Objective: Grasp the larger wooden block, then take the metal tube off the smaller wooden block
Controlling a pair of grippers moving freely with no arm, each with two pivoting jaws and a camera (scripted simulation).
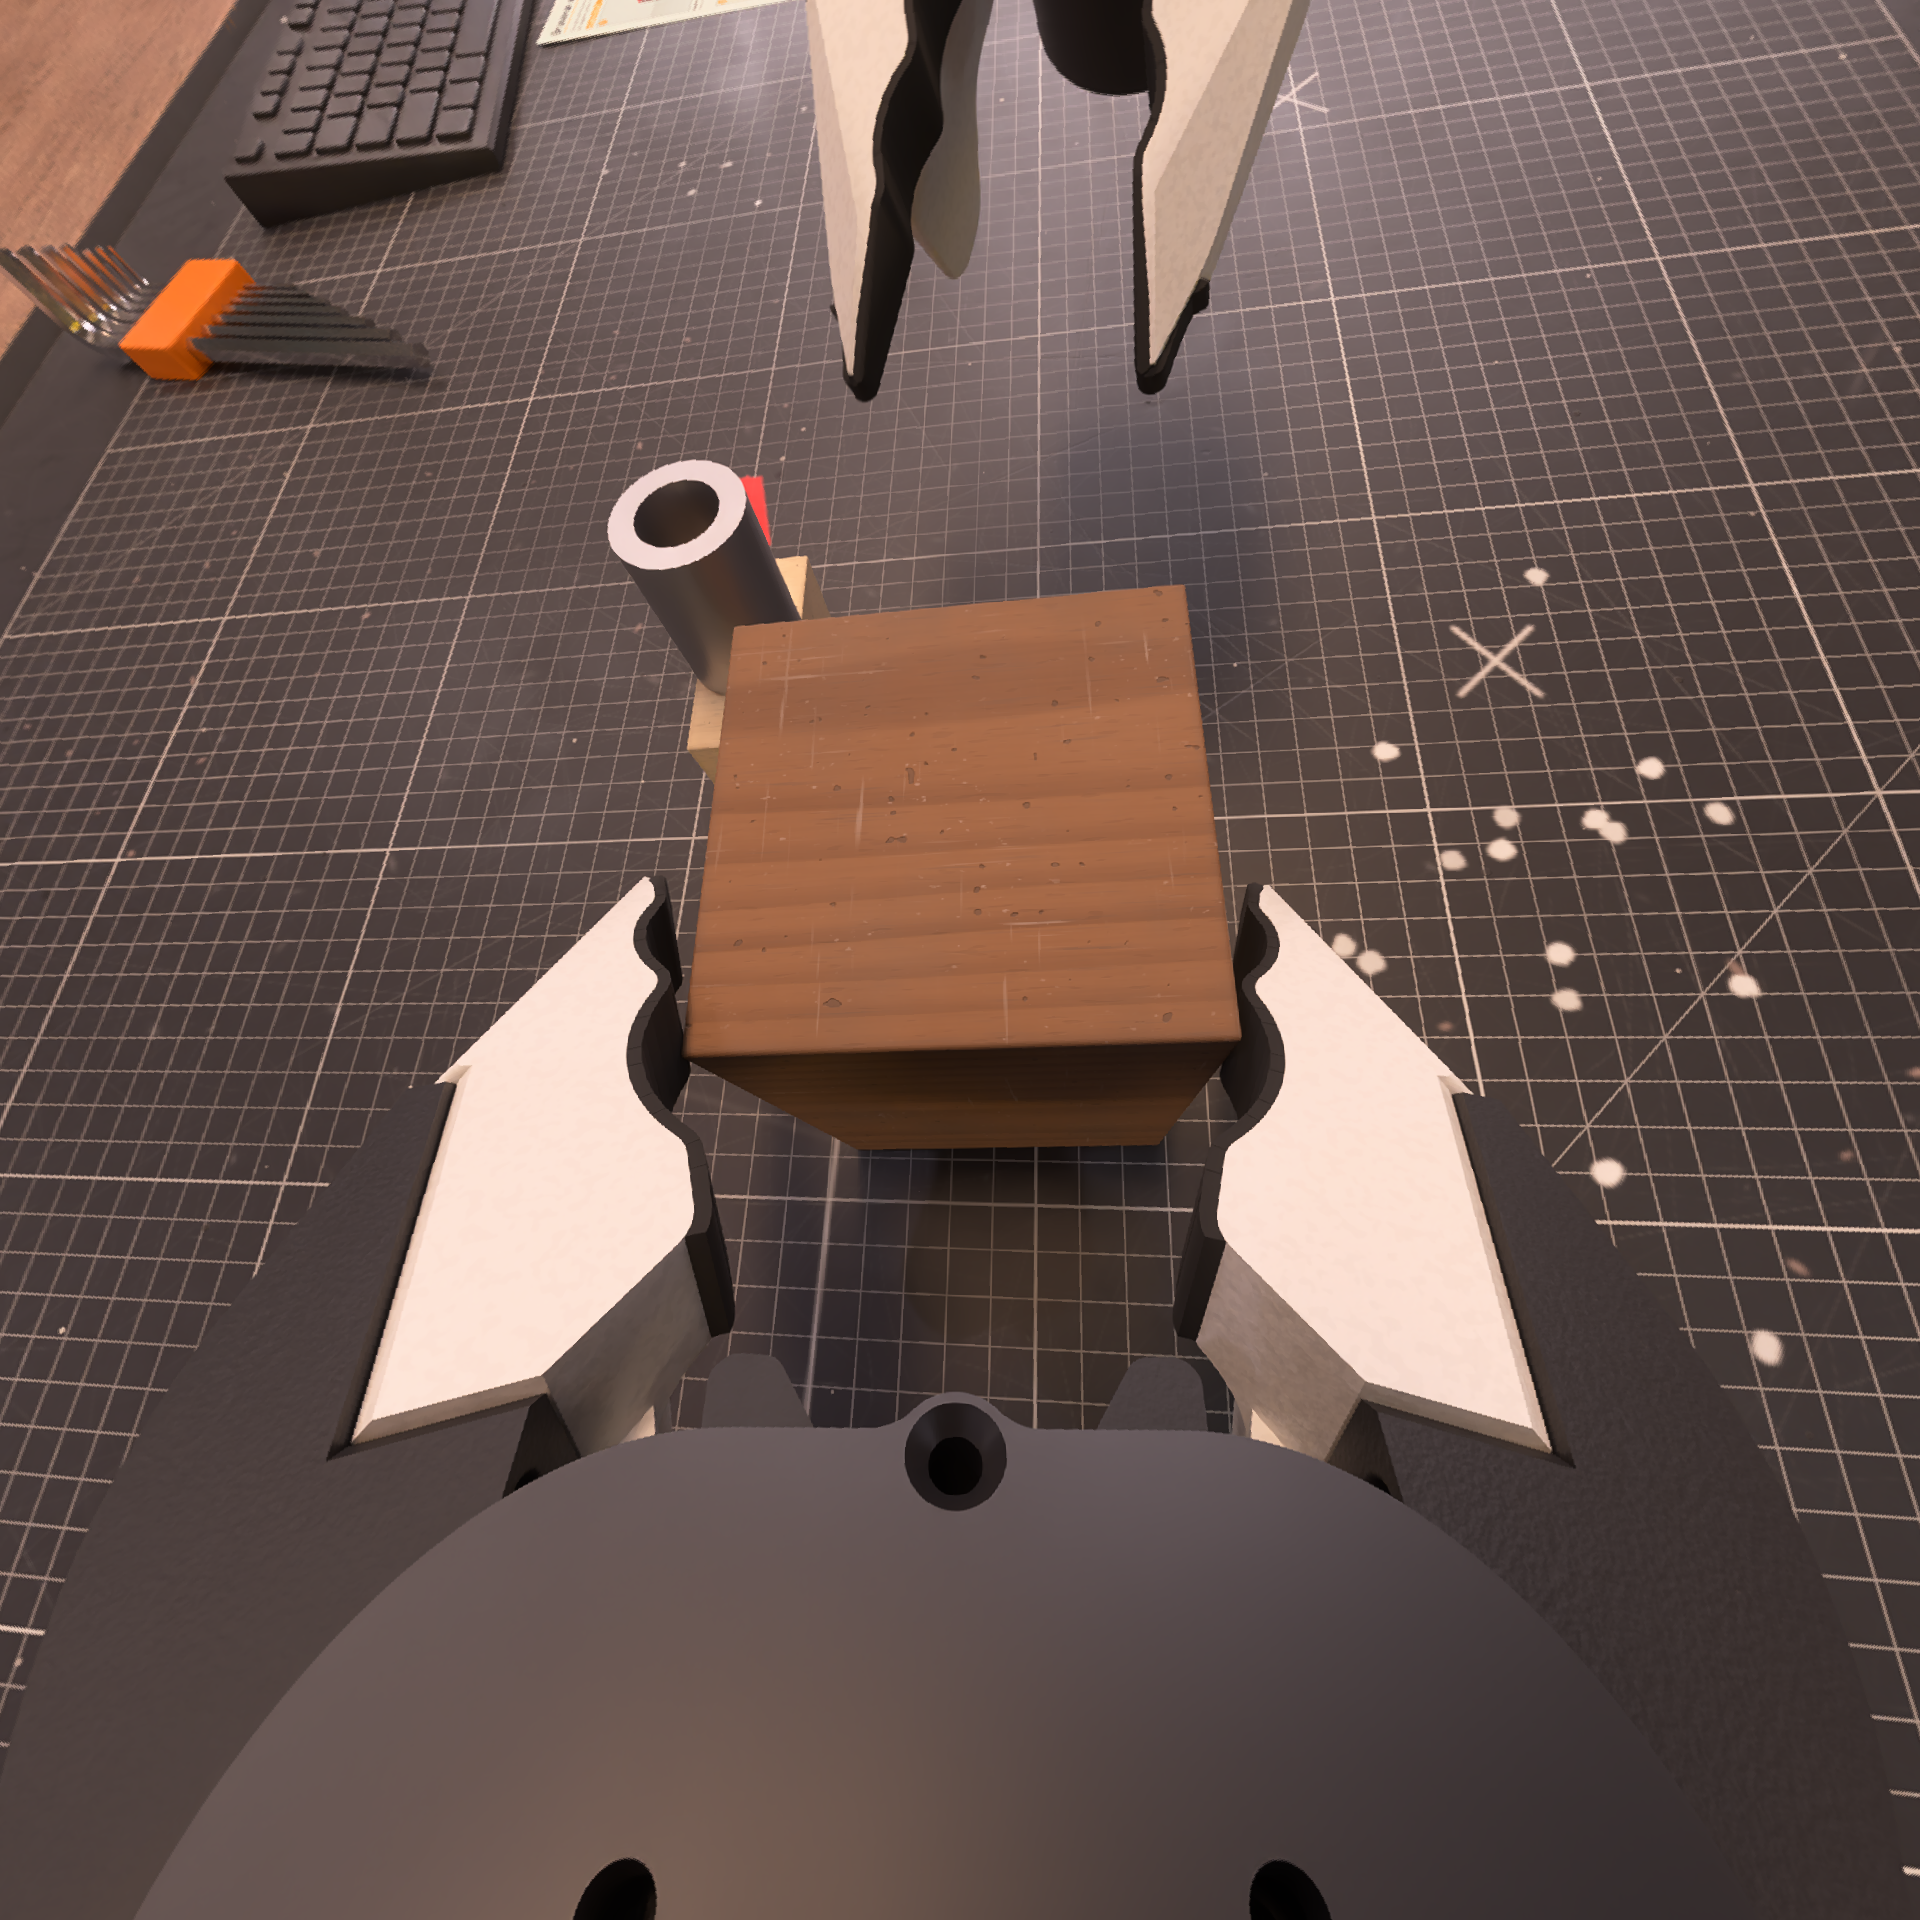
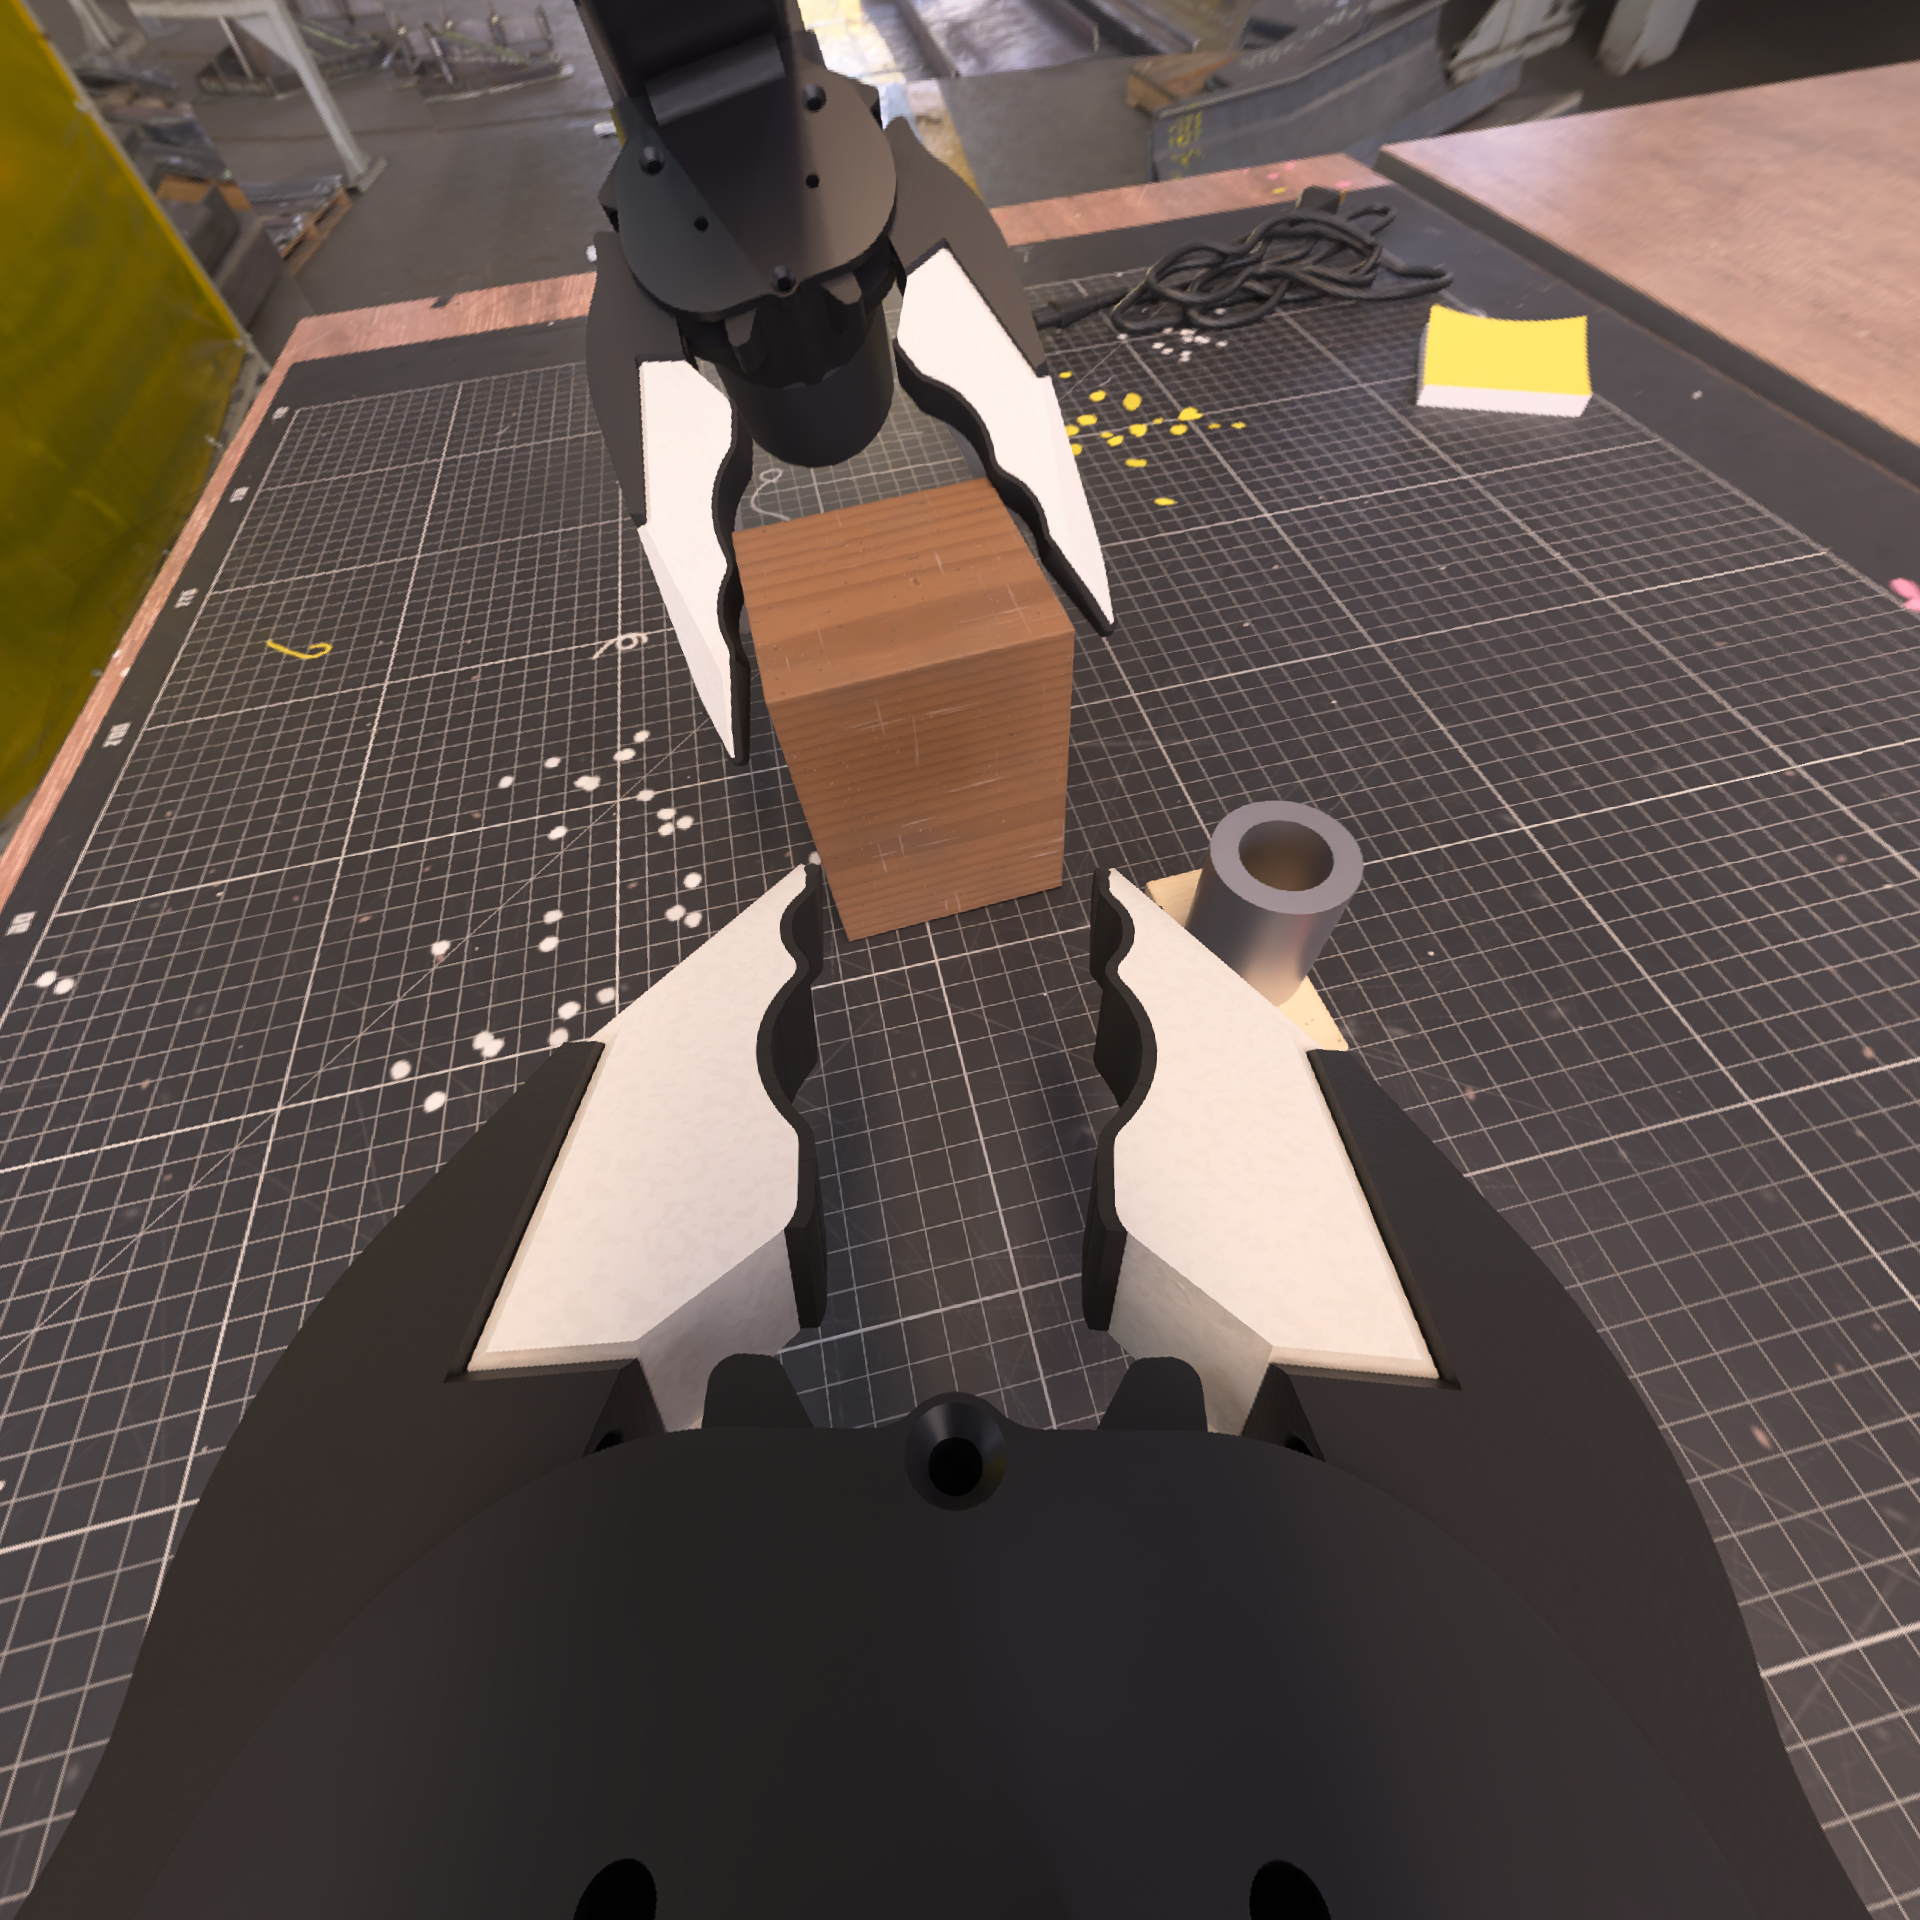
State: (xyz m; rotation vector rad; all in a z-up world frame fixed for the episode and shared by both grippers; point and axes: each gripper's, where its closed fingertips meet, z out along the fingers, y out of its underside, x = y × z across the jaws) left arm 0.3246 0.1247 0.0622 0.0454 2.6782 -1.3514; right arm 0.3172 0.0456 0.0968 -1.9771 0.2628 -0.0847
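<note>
The larger wooden block (image 1: 961,842) stands upright on the gridded cutting mat (image 1: 1558,416), a tall brown block near the middle of the work area. Just beside it, the metal tube (image 2: 1276,894) stands upright on the smaller wooden block (image 2: 1317,1013), a pale, low piece mostly hidden under the tube. In the left wrist view, a small red object (image 1: 756,504) shows behind the tube; what it is cannot be determined.

The left gripper (image 1: 956,961) straddles the upper part of the larger block from above. Its fingers are spread to the block's width, one at each side face. The left finger appears to touch the block; contact at the right finger cannot be confirmed.

The right gripper (image 2: 951,904) hovers over the mat, in front of the larger block and left of the tube. Its fingers are spread apart and hold nothing; bare mat shows between them.

Farther out on the mat lie a black keyboard (image 1: 384,94), a set of hex keys in an orange holder (image 1: 197,317), a coiled black cable (image 2: 1278,260) and a yellow pad of notes (image 2: 1507,358).
</note>
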